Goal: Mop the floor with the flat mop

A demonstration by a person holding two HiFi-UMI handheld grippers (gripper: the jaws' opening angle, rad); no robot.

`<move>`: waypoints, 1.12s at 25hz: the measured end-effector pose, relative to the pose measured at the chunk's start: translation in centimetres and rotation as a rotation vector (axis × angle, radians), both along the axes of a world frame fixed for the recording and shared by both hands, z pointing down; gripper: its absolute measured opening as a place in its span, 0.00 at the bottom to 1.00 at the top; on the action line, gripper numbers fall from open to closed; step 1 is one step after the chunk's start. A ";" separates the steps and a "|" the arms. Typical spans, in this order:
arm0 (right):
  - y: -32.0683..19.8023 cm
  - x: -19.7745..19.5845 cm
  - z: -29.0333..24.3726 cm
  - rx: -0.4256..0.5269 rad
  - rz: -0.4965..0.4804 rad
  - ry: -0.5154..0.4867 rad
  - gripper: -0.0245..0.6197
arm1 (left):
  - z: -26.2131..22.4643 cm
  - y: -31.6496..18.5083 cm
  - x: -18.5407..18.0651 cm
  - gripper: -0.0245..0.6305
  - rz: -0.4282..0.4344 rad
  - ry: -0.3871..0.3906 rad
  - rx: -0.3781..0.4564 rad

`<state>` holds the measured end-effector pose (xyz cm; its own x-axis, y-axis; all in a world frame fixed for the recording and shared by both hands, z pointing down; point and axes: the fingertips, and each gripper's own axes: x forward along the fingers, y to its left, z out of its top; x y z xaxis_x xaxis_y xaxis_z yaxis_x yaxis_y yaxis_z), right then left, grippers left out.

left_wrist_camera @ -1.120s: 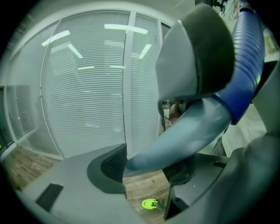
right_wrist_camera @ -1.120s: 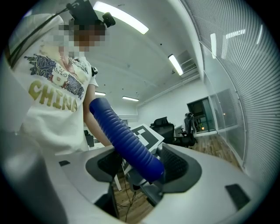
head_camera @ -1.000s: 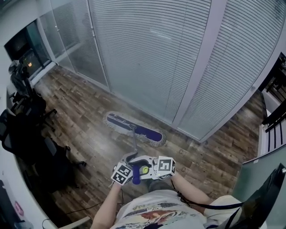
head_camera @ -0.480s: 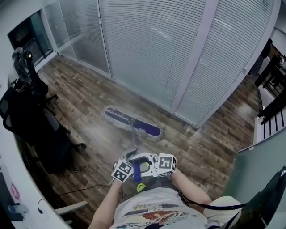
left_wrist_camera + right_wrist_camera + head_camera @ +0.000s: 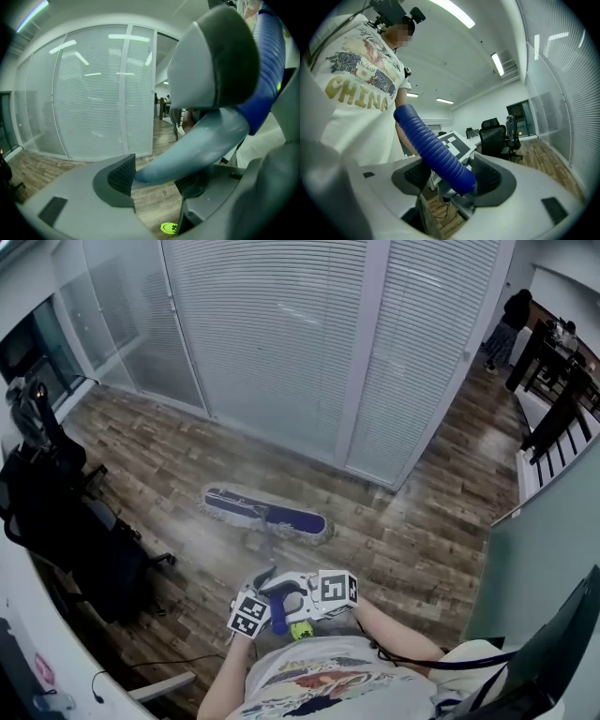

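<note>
**Mop head swings left, lies flatter across the planks**

Since a second ago the mop head point(image 5: 265, 514) has shifted left in the head view and now lies nearly level rather than slanting. Both grippers sit lower in the picture, and the view takes in more of the room on the right.

The flat mop is on the floor point(image 5: 169, 456), near the foot of the wall of white slatted blinds point(image 5: 281, 334) but not touching it. Its head is a long, narrow blue pad edged with pale fringe. The floor is brown wood-grain planking, mottled grey. A thin pale pole point(image 5: 263, 545) rises from the pad to a ribbed blue grip point(image 5: 278, 612).

The left gripper point(image 5: 157, 178) has its dark, cross-hatched pads closed on the smooth grey-blue taper just below the grip. The right gripper point(image 5: 452, 180) is clamped on the ribbed blue grip itself. Black office chairs point(image 5: 56, 512) stand at the left.
</note>
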<state>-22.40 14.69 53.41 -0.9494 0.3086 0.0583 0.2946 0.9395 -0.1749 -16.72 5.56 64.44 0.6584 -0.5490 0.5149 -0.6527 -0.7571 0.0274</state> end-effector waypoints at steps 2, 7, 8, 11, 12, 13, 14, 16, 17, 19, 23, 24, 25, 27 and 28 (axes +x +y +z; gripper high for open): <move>1.7 0.5 0.0 -0.001 -0.004 0.001 0.45 | 0.0 1.7 0.5 0.35 0.004 -0.007 -0.001; 6.4 2.3 -0.3 -0.008 -0.007 -0.008 0.45 | -0.2 6.5 2.2 0.35 0.006 -0.020 -0.009; 7.5 2.8 -0.3 -0.010 -0.007 -0.009 0.45 | -0.2 7.6 2.7 0.35 0.009 -0.024 -0.012; 10.5 4.1 -0.7 -0.014 -0.005 -0.021 0.45 | -0.4 10.7 3.9 0.35 0.014 -0.031 -0.015; 11.6 4.4 -0.7 -0.013 -0.003 -0.025 0.45 | -0.4 11.8 4.3 0.35 0.012 -0.030 -0.014; 12.8 4.8 -0.7 -0.014 -0.001 -0.029 0.45 | -0.4 13.0 4.6 0.35 0.011 -0.029 -0.015; 14.1 5.1 -0.5 -0.016 0.002 -0.031 0.45 | -0.2 14.3 4.9 0.35 0.010 -0.030 -0.015; 16.7 5.6 0.0 -0.020 0.005 -0.032 0.45 | 0.3 16.9 5.3 0.35 0.012 -0.036 -0.012; 18.0 5.9 0.2 -0.021 0.006 -0.032 0.45 | 0.5 18.1 5.6 0.35 0.013 -0.039 -0.010; 20.3 6.5 0.1 -0.023 0.007 -0.034 0.45 | 0.4 20.5 6.2 0.35 0.014 -0.037 -0.009; 24.4 7.2 -0.1 -0.024 0.007 -0.037 0.45 | 0.3 24.6 7.0 0.36 0.022 -0.039 -0.011; 25.3 7.2 0.1 -0.024 0.009 -0.037 0.45 | 0.4 25.5 7.0 0.35 0.027 -0.042 -0.010; 26.0 7.2 0.3 -0.023 0.011 -0.038 0.45 | 0.7 26.2 7.0 0.36 0.030 -0.045 -0.009; 26.9 7.0 0.6 -0.019 0.010 -0.037 0.45 | 1.1 27.0 6.8 0.35 0.029 -0.045 -0.004; 27.1 6.9 0.8 -0.018 0.010 -0.036 0.45 | 1.3 27.2 6.8 0.36 0.029 -0.045 -0.002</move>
